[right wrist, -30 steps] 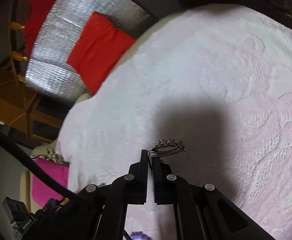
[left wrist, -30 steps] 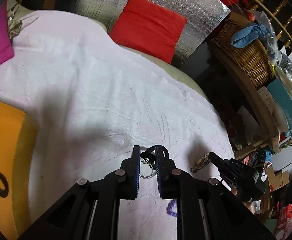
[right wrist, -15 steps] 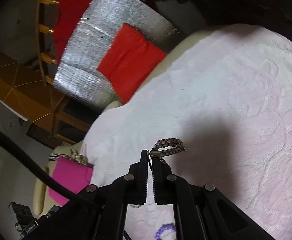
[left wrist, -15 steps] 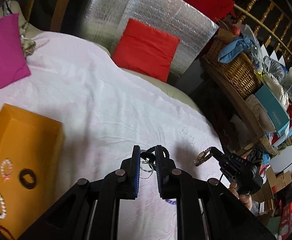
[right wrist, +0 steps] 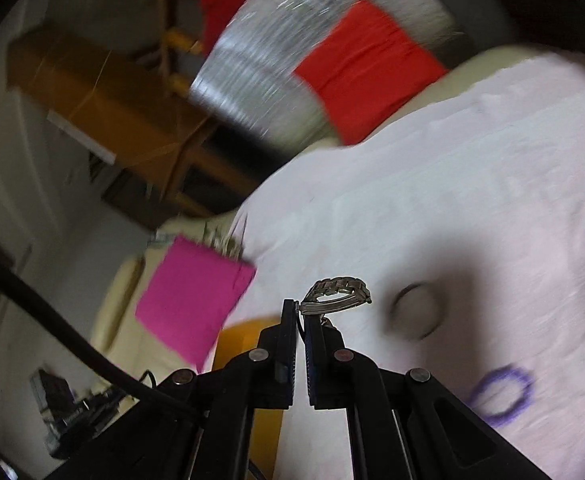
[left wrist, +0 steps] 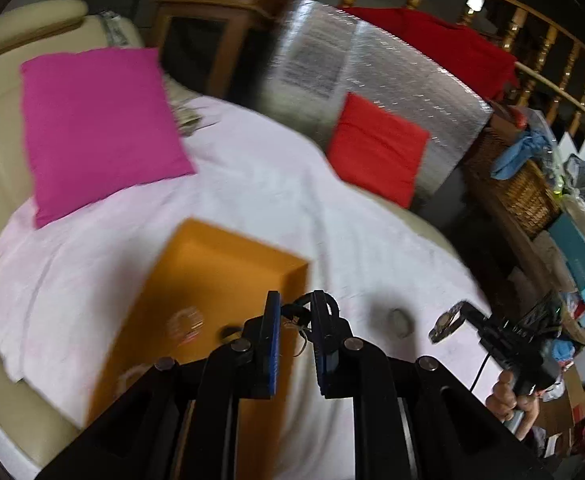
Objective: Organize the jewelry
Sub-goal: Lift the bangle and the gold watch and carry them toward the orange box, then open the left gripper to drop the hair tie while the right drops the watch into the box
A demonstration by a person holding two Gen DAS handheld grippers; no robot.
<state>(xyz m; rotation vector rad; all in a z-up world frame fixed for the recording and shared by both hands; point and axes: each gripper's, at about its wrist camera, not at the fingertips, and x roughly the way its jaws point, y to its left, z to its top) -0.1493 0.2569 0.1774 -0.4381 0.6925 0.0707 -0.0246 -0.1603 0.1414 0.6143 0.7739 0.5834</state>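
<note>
Now the metal watch (right wrist: 338,294) is pinched tight in the right gripper (right wrist: 299,320), up in the air to the right of the orange box (left wrist: 216,280). The left gripper (left wrist: 294,312) squeezes a black ring with thin wires (left wrist: 298,316) over the box's right edge (left wrist: 298,276), where a second ago it was low over the pink blanket (left wrist: 252,184). Lots of bare blanket lies around the box, with a gray ring (left wrist: 399,321) and a purple bracelet (right wrist: 502,396) on it to the right.

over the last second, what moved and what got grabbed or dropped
Both grippers lifted and swung left toward the orange box, which now lies ahead of the left gripper. Nothing was grabbed or released: the left gripper stays shut on a black ring with thin wire, and the right gripper on the metal watch. The purple bead bracelet stays on the white blanket.
</note>
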